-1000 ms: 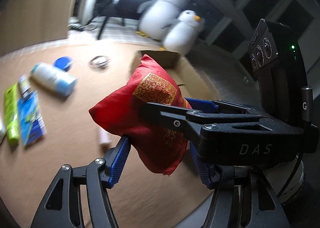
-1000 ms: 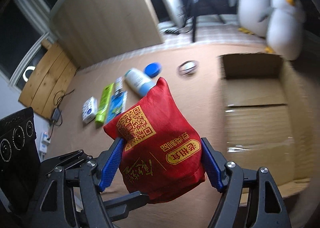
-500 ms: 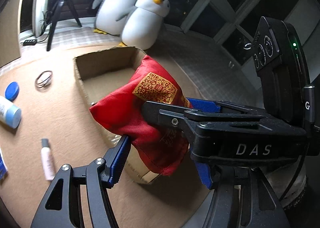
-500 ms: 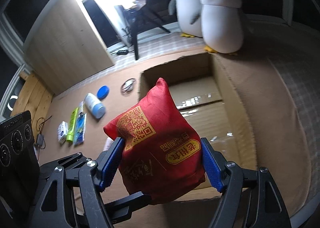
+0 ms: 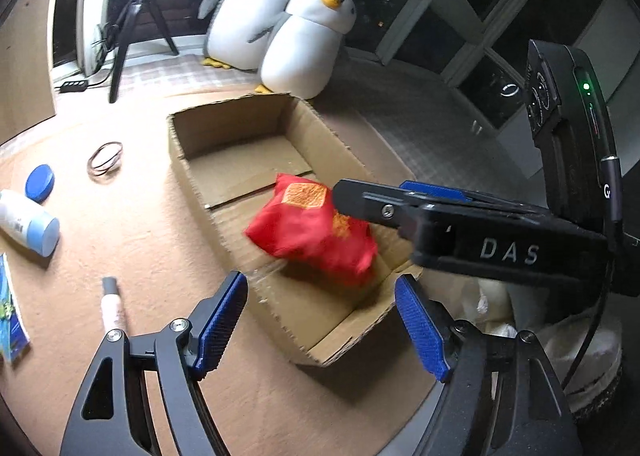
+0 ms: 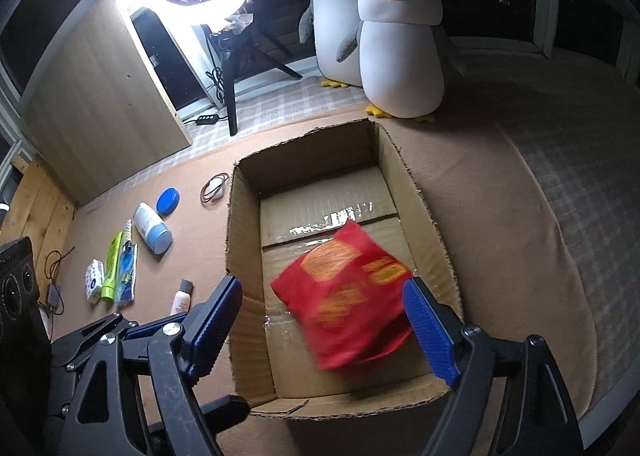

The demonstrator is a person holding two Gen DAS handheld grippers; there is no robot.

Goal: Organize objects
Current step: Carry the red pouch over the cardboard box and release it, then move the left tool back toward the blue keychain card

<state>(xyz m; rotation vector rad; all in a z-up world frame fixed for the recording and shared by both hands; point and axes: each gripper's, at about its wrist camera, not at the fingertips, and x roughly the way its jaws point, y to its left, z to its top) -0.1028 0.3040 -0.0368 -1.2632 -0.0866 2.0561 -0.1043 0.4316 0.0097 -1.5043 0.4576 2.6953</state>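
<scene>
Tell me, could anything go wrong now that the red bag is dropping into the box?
Maybe. The red bag is blurred, falling free between both opening grippers, so it may land crooked inside the cardboard box. The left gripper hangs near the box's front edge and could bump it. The right gripper sits over the box and might snag its wall.

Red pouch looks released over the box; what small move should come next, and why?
Probably pull both grippers back toward the items left of the box. The red pouch is blurred inside the box, clear of the opening left gripper and right gripper. The small tube lies nearest, so it seems a sensible next pick.
</scene>
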